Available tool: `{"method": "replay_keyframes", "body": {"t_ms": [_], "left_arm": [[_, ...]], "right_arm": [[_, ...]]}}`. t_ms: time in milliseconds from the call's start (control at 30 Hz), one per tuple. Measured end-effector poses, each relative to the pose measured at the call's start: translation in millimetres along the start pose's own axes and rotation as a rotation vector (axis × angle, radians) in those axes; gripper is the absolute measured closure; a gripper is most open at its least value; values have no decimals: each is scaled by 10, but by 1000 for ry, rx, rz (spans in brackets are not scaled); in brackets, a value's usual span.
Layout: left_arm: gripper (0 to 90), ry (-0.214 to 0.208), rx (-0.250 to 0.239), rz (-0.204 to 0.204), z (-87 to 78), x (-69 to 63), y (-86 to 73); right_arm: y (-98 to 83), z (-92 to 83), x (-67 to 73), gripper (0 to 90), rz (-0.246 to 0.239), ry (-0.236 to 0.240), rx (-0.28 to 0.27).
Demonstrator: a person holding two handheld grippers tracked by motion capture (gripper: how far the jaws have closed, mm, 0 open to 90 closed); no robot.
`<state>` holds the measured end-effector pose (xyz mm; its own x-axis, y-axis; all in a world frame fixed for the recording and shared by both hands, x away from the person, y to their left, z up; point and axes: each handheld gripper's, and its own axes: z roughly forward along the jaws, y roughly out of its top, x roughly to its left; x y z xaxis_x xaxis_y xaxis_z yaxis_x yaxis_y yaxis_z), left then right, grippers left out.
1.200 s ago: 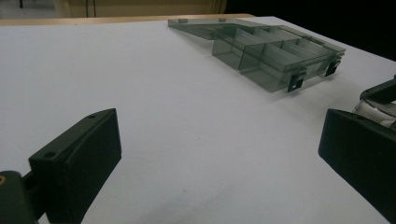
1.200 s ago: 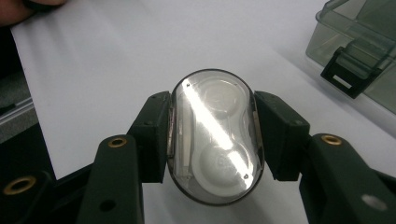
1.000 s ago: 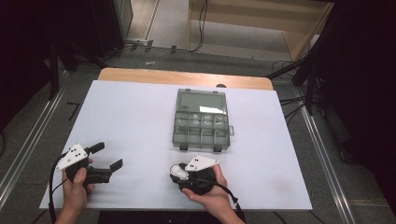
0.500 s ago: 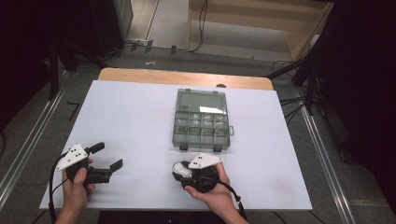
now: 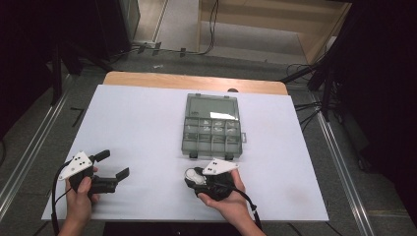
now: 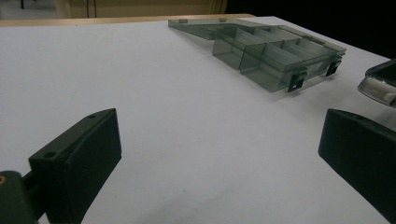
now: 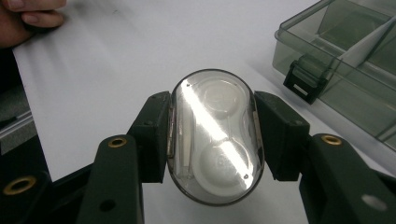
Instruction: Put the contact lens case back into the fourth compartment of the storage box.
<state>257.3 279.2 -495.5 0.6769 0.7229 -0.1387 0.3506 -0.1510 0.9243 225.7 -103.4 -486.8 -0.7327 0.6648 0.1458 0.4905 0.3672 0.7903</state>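
Note:
An oval clear case with white round wells inside sits between the pads of my right gripper, which press on its two long sides. In the high view this right gripper is low over the white table near the front edge, with the oval case at its left end. Just behind it lies a smoky clear compartment box with its lid open and flat. My left gripper rests at the front left, its jaws wide apart with nothing between them. From the left gripper, the box lies ahead to the right.
White sheet covers the table, with a wooden edge at the back. Cables and dark stands line the floor beyond. The box's black latches face my right gripper. Fingers of the other hand show at the top left of the right gripper view.
My right gripper, still holding the oval case, has shifted slightly away from the front edge, toward the box. The left gripper has stayed where it was.

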Motion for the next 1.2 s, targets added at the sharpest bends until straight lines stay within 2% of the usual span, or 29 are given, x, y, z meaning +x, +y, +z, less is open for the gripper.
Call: {"method": "replay_keyframes", "body": {"t_ms": [1200], "left_arm": [[0,1,5,6,-1,-6,1]], "right_arm": [[24,-150,-191,471,35,-26,-23]]}}
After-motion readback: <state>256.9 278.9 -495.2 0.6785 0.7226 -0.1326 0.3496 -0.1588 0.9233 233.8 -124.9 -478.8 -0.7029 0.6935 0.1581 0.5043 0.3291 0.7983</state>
